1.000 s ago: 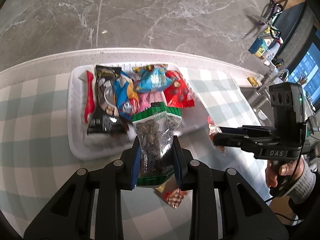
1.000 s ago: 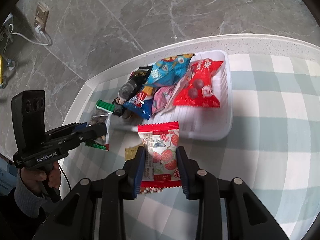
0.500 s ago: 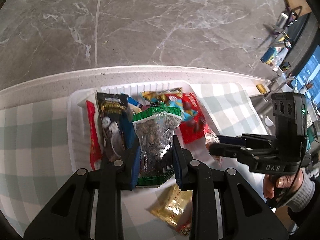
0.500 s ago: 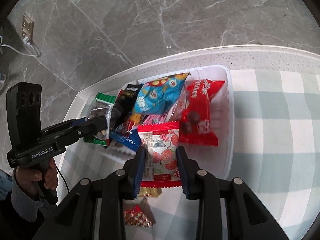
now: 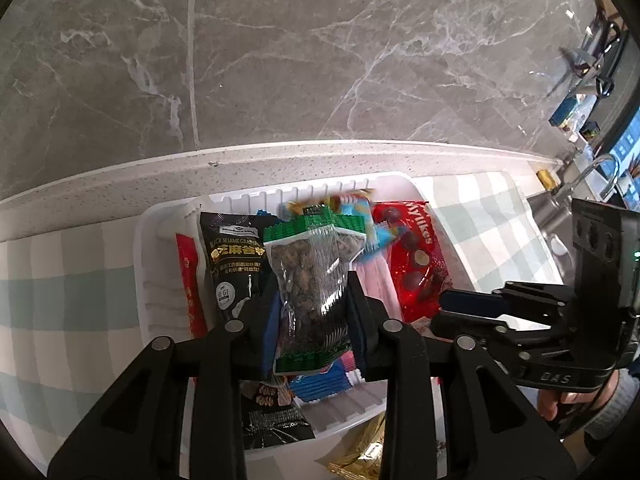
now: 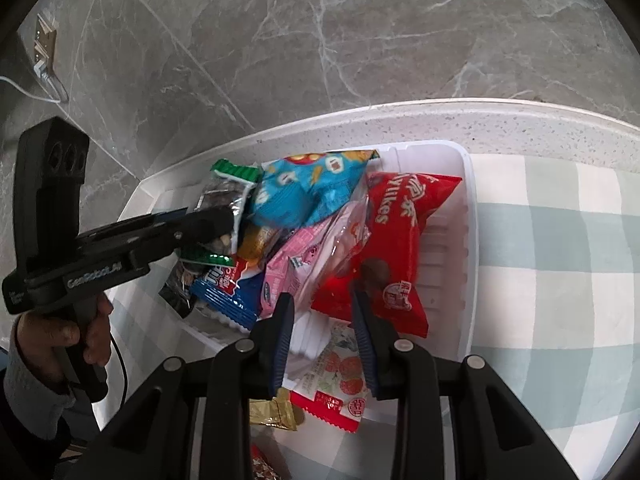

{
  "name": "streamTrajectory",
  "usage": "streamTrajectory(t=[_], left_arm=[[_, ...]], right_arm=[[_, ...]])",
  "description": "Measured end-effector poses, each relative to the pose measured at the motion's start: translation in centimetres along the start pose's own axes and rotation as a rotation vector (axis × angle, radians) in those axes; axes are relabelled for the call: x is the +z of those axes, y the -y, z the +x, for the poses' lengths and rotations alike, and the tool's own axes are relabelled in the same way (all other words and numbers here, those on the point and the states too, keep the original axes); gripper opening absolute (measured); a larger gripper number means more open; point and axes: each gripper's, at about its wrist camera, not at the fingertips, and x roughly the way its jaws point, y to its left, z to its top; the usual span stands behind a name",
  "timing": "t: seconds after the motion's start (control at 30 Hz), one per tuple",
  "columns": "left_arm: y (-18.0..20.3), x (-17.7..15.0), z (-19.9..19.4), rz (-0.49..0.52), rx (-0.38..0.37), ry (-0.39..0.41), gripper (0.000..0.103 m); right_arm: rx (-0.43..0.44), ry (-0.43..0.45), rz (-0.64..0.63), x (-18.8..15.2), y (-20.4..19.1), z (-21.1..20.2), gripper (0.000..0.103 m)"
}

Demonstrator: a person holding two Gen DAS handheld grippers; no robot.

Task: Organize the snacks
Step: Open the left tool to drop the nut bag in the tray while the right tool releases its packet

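Note:
My left gripper (image 5: 312,300) is shut on a clear green-edged bag of dark nuts (image 5: 310,280) and holds it over the white tray (image 5: 142,280); it also shows in the right wrist view (image 6: 216,228). My right gripper (image 6: 322,312) is open over the tray's near edge. The red-and-white strawberry packet (image 6: 340,380) lies below its fingers on the tray rim, no longer gripped. The tray holds a red Mylikes bag (image 6: 392,240), a blue bag (image 6: 308,188), a pink packet (image 6: 296,272) and a black sesame packet (image 5: 236,256).
A gold packet (image 6: 274,414) and a small red packet (image 6: 262,464) lie on the green-checked cloth (image 6: 560,280) just in front of the tray. The counter's white edge and grey marble wall (image 6: 360,40) stand behind the tray.
Both grippers moved forward over the tray. My right gripper opened and let go of the strawberry packet, which dropped onto the tray's near rim. My left gripper still holds the nut bag.

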Motion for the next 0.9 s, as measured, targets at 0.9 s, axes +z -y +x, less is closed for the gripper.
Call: streamTrajectory(t=[0.9], left_arm=[[2.9,-6.5,-7.6,0.035,0.01,0.059,0.048]], right_arm=[[0.037,-0.004,0.04,-7.3,-1.9,-5.1,0.039]])
